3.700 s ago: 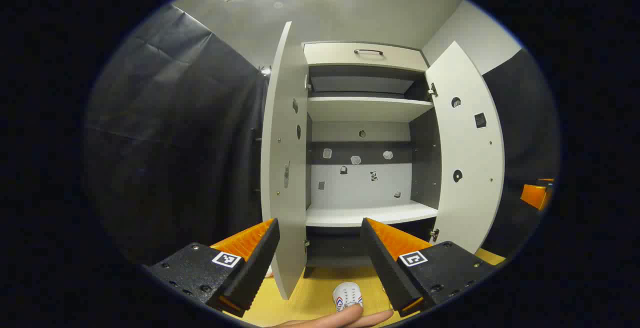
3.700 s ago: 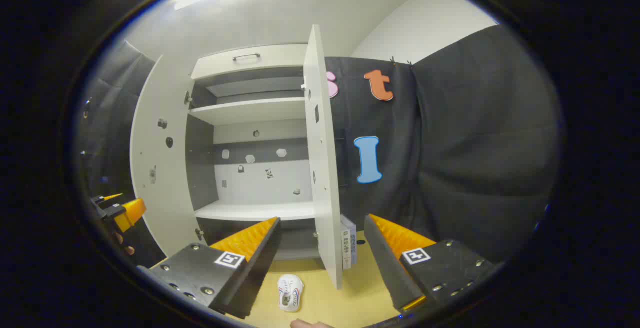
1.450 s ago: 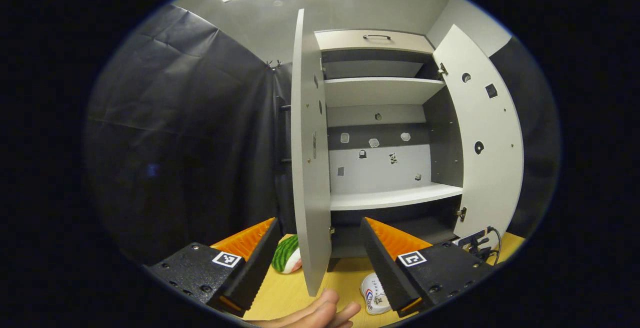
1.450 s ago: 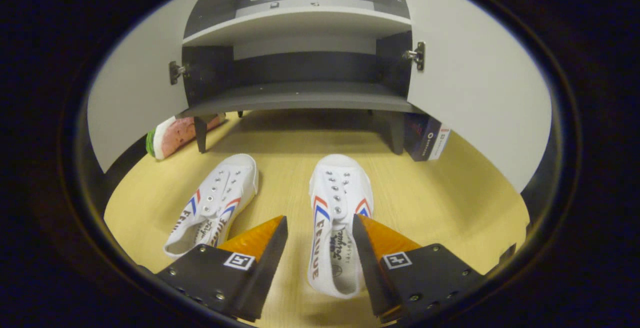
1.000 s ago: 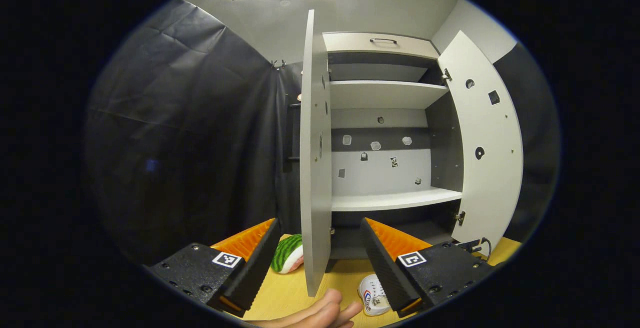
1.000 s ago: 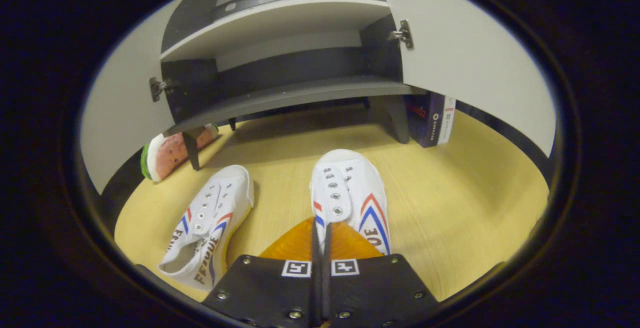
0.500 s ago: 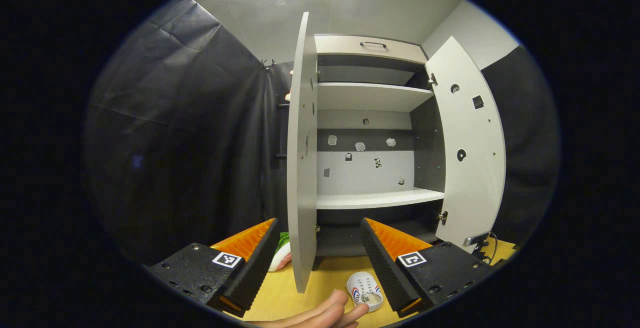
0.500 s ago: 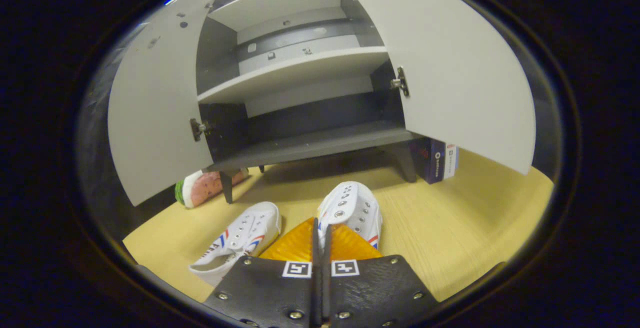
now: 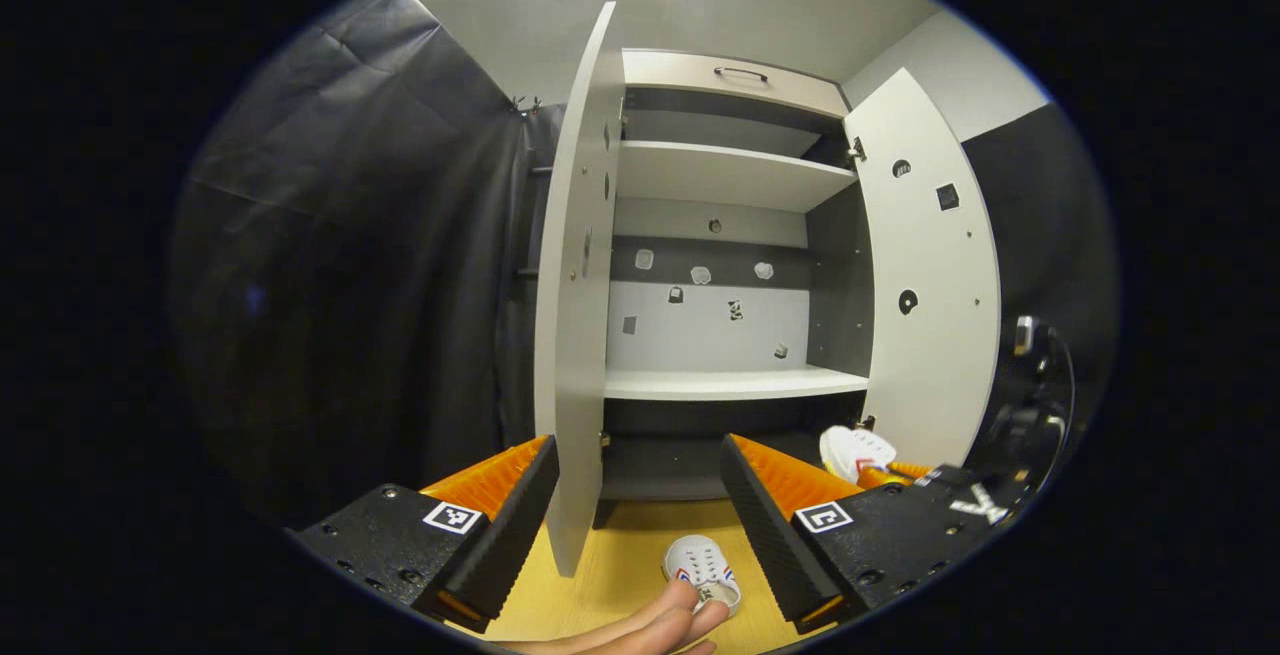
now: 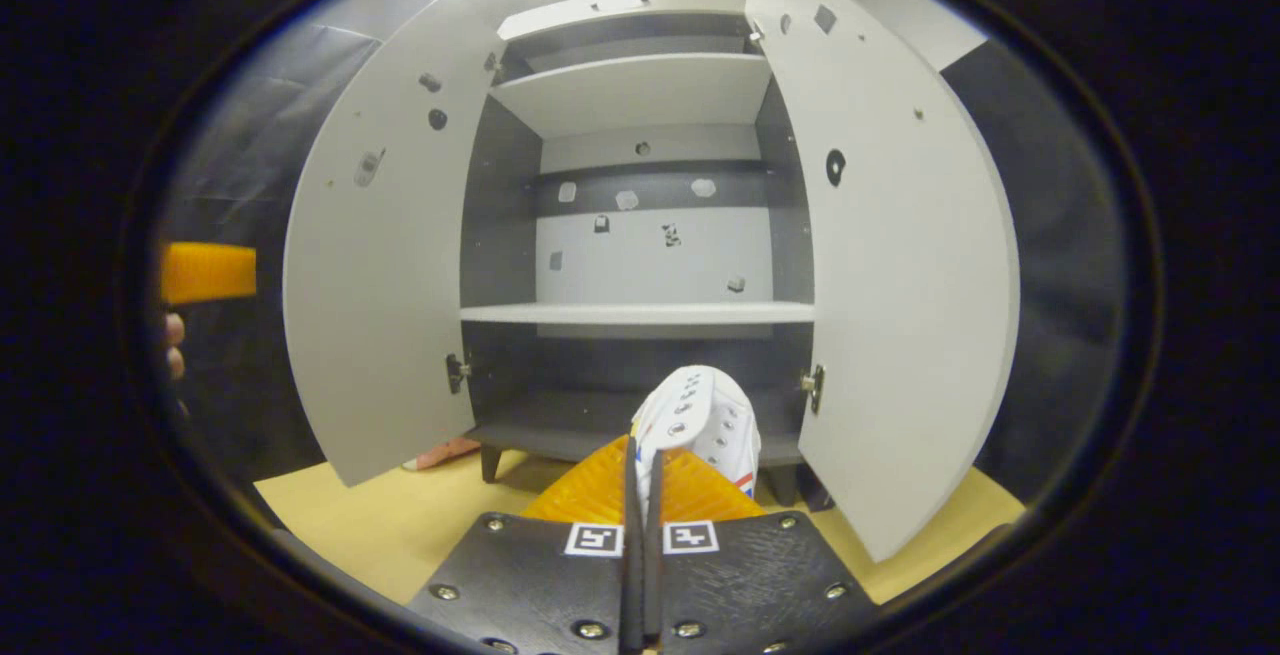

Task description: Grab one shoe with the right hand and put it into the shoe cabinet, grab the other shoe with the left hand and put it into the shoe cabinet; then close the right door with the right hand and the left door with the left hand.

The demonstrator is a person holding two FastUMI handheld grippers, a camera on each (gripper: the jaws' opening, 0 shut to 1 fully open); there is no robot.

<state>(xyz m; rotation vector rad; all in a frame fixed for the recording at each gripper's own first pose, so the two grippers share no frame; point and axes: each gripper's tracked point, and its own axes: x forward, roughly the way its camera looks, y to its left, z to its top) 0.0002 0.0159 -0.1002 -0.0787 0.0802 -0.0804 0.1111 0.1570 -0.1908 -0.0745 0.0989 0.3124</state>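
Observation:
My right gripper (image 10: 640,450) is shut on the side wall of a white shoe (image 10: 700,413) with red and blue stripes. It holds the shoe in the air, toe forward, in front of the cabinet's dark bottom shelf (image 10: 560,430). Both cabinet doors stand open: the left door (image 10: 380,255) and the right door (image 10: 890,265). In the left gripper view, my left gripper (image 9: 640,465) is open and holds nothing. It faces the left door's edge (image 9: 575,285), and the other shoe (image 9: 703,567) lies on the wooden floor below it. The held shoe (image 9: 855,448) appears at the right.
A white middle shelf (image 10: 640,313) and an upper shelf (image 10: 630,85) are bare, with a drawer (image 9: 735,75) on top. A watermelon-slice toy (image 10: 440,453) lies behind the left door. A hand (image 9: 640,630) shows at the bottom. The left gripper's finger (image 10: 205,273) is at the far left.
My right gripper closed on one shoe and lifted it off the floor to the height of the bottom shelf. My left gripper stayed open and only shifted a little.

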